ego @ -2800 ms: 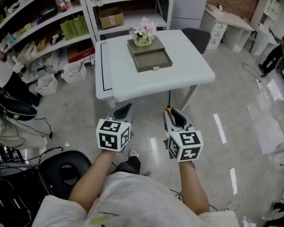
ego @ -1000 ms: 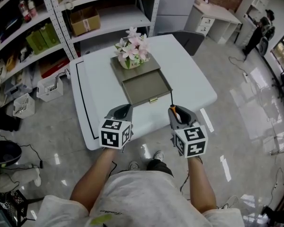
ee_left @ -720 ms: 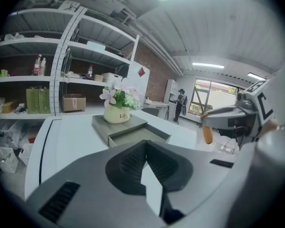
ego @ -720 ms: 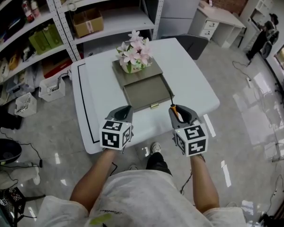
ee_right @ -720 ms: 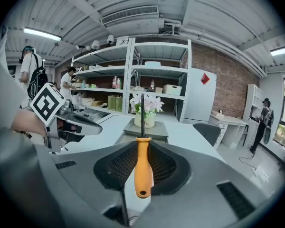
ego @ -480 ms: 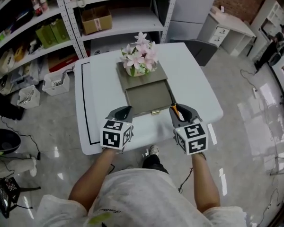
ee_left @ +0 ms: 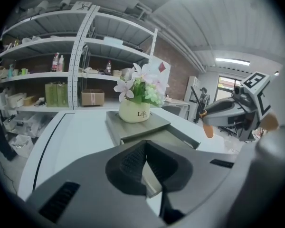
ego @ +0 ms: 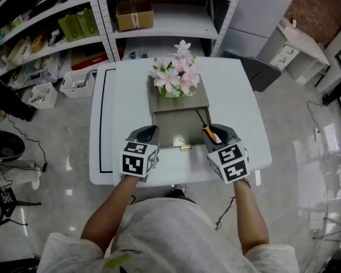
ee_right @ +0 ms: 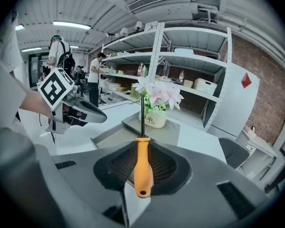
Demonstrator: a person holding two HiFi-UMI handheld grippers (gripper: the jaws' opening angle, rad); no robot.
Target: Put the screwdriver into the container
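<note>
The screwdriver (ego: 208, 132) has an orange handle and a dark shaft; my right gripper (ego: 215, 131) is shut on its handle. In the right gripper view the screwdriver (ee_right: 142, 167) stands between the pads of the right gripper (ee_right: 141, 148), shaft pointing toward the flowers. The container is an open grey drawer (ego: 169, 134) with a brass knob (ego: 185, 148), and the shaft tip hangs over its right side. My left gripper (ego: 147, 134) hovers at the drawer's front left corner, and the left gripper (ee_left: 144, 147) has its jaws together with nothing in them.
A pot of pink flowers (ego: 175, 76) sits on the grey drawer box (ego: 199, 98) on the white table (ego: 127, 107). Metal shelves (ego: 159, 16) with boxes stand behind the table. A dark chair (ego: 261, 73) sits at its far right corner.
The person has walked up to the table. Both grippers, earlier over the floor, now hang over the table's front, with the screwdriver carried over the open drawer.
</note>
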